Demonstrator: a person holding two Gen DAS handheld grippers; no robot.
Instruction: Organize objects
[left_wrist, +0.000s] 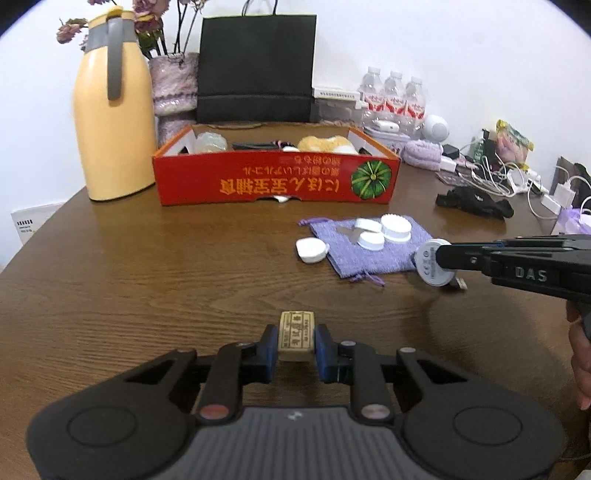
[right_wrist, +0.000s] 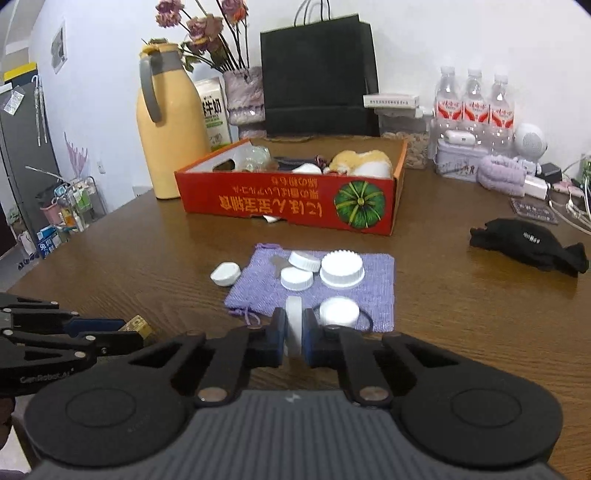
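Left wrist view: left tongs (left_wrist: 295, 343) at bottom centre, clenched on a small tan block (left_wrist: 296, 334) with printed characters, gripped across its short sides. It looks rigid, light and non-fragile, so a side pinch should hold. Can't tell if it's lifted clear of the counter (left_wrist: 147, 280). At right centre the right tongs (left_wrist: 437, 258) pinch a white disc (left_wrist: 432, 264) on edge.

Red box (left_wrist: 277, 177) at upper centre, open top: holds a yellow plush, something clear and crumpled, and dark bits; the rest is hidden behind its front wall.

Right wrist view: right tongs (right_wrist: 294, 332) at bottom centre, closed on the white disc (right_wrist: 294, 325), held edge-on by its flat faces. Probably hard, smooth plastic, light and a bit slippery; keep the pads centred on the faces.

Purple pouch (right_wrist: 373, 291) lies flat at centre. Four white caps (right_wrist: 341, 268) sit on top of it, not inside. One more cap (right_wrist: 225, 274) is on the counter just left of it.
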